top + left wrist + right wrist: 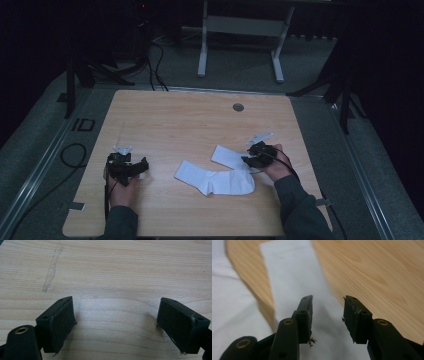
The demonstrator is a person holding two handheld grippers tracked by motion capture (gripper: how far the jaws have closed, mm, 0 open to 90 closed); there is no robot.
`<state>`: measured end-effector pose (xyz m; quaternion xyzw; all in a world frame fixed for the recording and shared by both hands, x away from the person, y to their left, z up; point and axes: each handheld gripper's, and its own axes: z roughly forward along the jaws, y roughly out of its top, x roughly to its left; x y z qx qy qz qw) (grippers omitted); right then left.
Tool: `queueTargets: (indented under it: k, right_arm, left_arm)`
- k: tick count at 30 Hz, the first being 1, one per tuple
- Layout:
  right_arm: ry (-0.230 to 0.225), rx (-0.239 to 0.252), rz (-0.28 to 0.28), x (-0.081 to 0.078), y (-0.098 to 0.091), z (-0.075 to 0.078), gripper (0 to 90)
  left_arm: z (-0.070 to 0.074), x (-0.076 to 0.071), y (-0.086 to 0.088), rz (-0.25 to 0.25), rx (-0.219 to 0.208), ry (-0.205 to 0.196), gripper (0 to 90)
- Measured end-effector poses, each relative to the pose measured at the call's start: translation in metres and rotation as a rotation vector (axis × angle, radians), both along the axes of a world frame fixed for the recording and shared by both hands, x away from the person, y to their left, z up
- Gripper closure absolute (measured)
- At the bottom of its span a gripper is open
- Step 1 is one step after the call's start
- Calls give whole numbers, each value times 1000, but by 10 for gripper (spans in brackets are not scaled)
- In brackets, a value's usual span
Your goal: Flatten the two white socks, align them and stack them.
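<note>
White socks (215, 179) lie mid-table, overlapping. Our right gripper (253, 159) hovers part-open and empty over one sock's end; our left gripper (131, 169) waits wide, empty. We probably regrip next.

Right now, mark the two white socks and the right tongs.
Front white cotton sock (215, 181), high view: the middle of its body.
Rear white cotton sock (227, 156), high view: its flat end near the right hand.
Right tongs (328, 315), right gripper view: the gap midway between the open black tips, over the rear sock.
</note>
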<state>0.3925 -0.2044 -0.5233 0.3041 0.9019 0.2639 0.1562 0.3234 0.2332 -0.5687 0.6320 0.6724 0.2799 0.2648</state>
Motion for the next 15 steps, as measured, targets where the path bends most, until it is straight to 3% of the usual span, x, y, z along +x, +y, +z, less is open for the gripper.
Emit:
queueTargets:
  k: [1,3,6,11,15]
  right_arm:
    - [0,0,0,0,0,0,585]
    - [14,-26,93,4,25,-2,581]
    - [20,-56,146,6,40,-5,578]
    - [72,-81,160,14,48,-13,544]
    - [110,-24,165,22,44,-16,525]
  left_arm:
    - [0,0,0,0,0,0,144]
    - [0,0,0,0,0,0,144]
    - [0,0,-1,-6,-1,-1,144]
    - [0,0,-1,-14,-2,0,144]
    - [0,0,-1,-19,1,4,144]
